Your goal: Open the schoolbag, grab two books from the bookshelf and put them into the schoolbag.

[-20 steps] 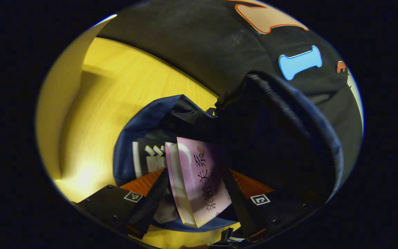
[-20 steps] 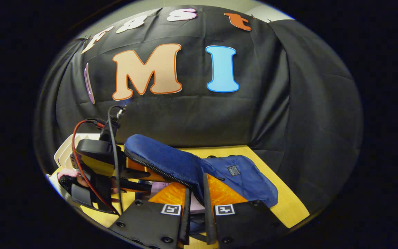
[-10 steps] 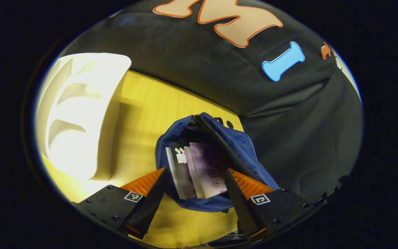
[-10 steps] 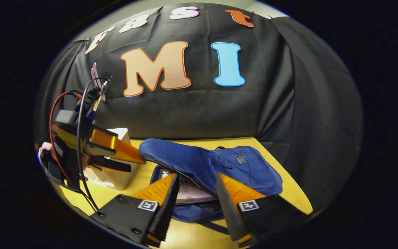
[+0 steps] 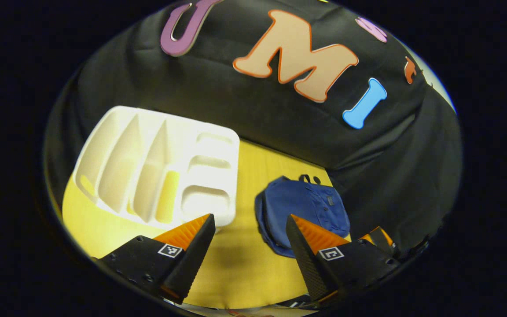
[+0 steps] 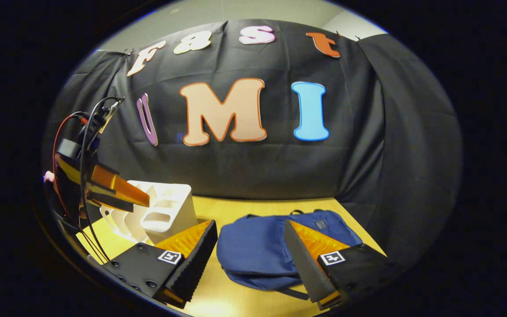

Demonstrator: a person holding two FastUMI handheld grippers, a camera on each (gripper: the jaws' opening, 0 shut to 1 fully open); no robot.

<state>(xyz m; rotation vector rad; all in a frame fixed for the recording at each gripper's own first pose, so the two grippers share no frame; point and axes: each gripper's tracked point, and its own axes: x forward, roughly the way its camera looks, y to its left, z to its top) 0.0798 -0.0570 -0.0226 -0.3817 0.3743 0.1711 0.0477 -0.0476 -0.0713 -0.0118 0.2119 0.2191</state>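
Note:
The blue schoolbag [image 6: 258, 248] lies flat on the yellow table [image 6: 236, 304], its flap down over the opening; in the left gripper view the schoolbag [image 5: 302, 209] sits right of centre. No book shows outside it. The white bookshelf [image 5: 156, 169] stands to the bag's left with bare slots, and the bookshelf [image 6: 161, 213] also appears at the left in the right gripper view. My left gripper [image 5: 249, 255] is open, held well above the table. My right gripper [image 6: 249, 259] is open too, just in front of the bag, with nothing between its fingers. The left gripper [image 6: 104, 191] hangs over the shelf.
The black cloth wall [image 6: 258, 167] closes off the back and right of the table [image 5: 236, 273]. Red and black cables [image 6: 66, 132] trail from the left gripper. Bare tabletop runs between shelf and bag and along the near edge.
Both grippers pulled up and back from the bag. The right gripper let go of the flap, which dropped over the two books. The left gripper let go of the purple book inside.

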